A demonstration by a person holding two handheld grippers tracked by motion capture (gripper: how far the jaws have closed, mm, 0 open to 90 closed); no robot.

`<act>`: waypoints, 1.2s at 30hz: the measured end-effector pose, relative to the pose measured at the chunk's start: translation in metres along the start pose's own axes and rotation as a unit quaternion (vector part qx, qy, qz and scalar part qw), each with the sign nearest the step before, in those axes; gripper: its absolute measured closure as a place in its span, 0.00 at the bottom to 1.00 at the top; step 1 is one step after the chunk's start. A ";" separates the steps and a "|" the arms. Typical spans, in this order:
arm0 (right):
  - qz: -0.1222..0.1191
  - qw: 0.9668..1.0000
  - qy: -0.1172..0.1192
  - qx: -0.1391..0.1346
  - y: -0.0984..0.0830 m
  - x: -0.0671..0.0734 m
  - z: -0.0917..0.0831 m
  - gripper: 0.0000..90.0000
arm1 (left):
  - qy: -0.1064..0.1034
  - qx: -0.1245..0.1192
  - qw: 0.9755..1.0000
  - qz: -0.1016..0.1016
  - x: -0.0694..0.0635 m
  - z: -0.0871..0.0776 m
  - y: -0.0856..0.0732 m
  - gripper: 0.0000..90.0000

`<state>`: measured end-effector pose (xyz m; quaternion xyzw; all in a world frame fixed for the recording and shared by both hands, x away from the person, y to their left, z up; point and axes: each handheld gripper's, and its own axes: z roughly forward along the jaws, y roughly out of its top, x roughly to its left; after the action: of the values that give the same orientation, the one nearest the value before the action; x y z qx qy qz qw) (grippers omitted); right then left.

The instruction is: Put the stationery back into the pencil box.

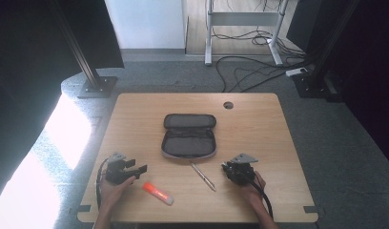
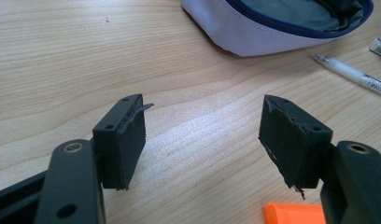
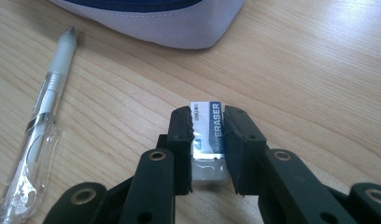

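On the left side of the light wooden tabletop point(image 1: 135, 114), the left gripper point(image 1: 138, 166) is held low over the wood with its jaws spread wide and nothing between them. Just to its right, an orange marker with a white cap point(image 1: 158, 192) is seen lying flat, apart from the gripper. Behind, near the middle of the tabletop, an open grey fabric pencil case with a dark blue zip point(image 1: 189, 135) is laid out. Between the case and the right hand, a clear plastic pen with a white grip point(image 1: 203, 176) is seen lying at a slant. At the right, the right gripper point(image 3: 206, 122) is closed on a small white eraser in a blue and white paper sleeve point(image 3: 208, 126), which is pinched between the black pads right at the tabletop, near the rim of the case.
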<state>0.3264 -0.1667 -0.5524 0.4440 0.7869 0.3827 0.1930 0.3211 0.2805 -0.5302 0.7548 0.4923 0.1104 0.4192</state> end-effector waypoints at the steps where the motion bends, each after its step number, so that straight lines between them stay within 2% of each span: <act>1: 0.001 1.000 0.000 0.001 0.000 0.000 0.000 0.81 | 0.000 0.000 1.000 0.000 0.000 0.000 0.000 0.36; 13: 0.014 1.000 0.004 -0.013 0.000 -0.004 -0.009 0.81 | -0.005 0.004 1.000 -0.001 0.000 0.001 0.000 0.36; 21: 0.029 0.999 0.000 -0.036 0.003 -0.007 -0.021 0.81 | -0.016 0.001 1.000 -0.002 -0.001 -0.001 0.000 0.36; 22: 0.038 0.998 0.001 -0.044 0.003 -0.009 -0.024 0.81 | -0.018 0.003 1.000 0.002 -0.003 -0.001 -0.001 0.36; 28: 0.045 0.997 -0.002 -0.059 0.013 -0.013 -0.029 0.81 | -0.021 0.004 1.000 0.009 -0.006 -0.001 0.000 0.35; 31: 0.046 0.997 -0.002 -0.063 0.016 -0.012 -0.031 0.81 | -0.031 0.002 0.999 0.011 -0.010 -0.004 -0.002 0.35; 36: 0.041 0.997 -0.004 -0.070 0.026 -0.005 -0.032 0.81 | -0.028 0.018 0.999 0.033 -0.019 0.001 -0.002 0.35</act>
<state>0.3230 -0.1769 -0.5127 0.4628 0.7387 0.4422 0.2111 0.3114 0.2648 -0.5272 0.7809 0.4569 0.0939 0.4155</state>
